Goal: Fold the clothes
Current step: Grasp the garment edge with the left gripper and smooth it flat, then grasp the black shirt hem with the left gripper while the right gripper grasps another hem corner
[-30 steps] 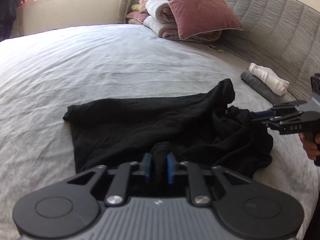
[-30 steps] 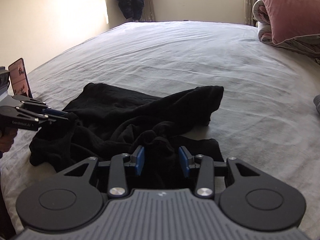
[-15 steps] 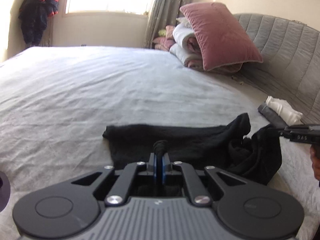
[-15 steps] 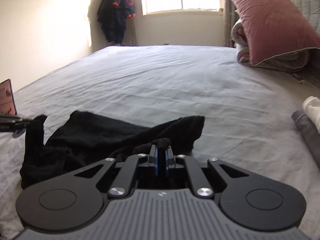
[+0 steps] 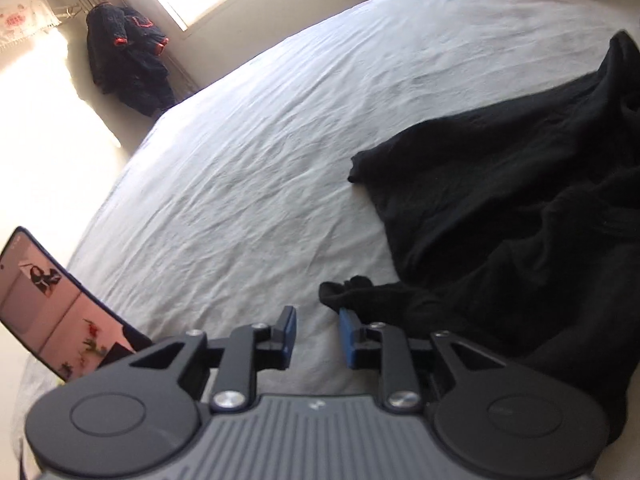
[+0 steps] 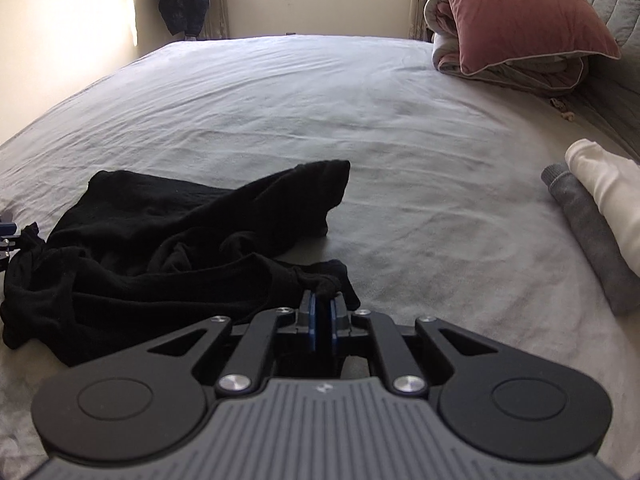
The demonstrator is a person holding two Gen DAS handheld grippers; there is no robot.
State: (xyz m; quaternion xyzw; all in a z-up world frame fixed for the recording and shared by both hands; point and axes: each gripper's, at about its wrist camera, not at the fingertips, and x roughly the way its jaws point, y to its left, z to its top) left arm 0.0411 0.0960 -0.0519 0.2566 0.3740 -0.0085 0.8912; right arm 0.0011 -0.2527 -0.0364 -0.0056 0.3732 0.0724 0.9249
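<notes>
Black garment [image 6: 180, 240] lies crumpled near the bed's [image 6: 360, 100] front edge. Left gripper [image 5: 317, 334] — jaws just opening, apart, only sheet between them; a cloth corner lies at the right pad. Right gripper [image 6: 322, 322] — pads pinched on a garment fold.

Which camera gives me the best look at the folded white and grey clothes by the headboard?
The right wrist view. The folded white garment lies on the folded grey garment at its right edge, unobstructed, though cut off by the frame. The left wrist view shows neither; it faces the black garment and the bed's far corner.
</notes>
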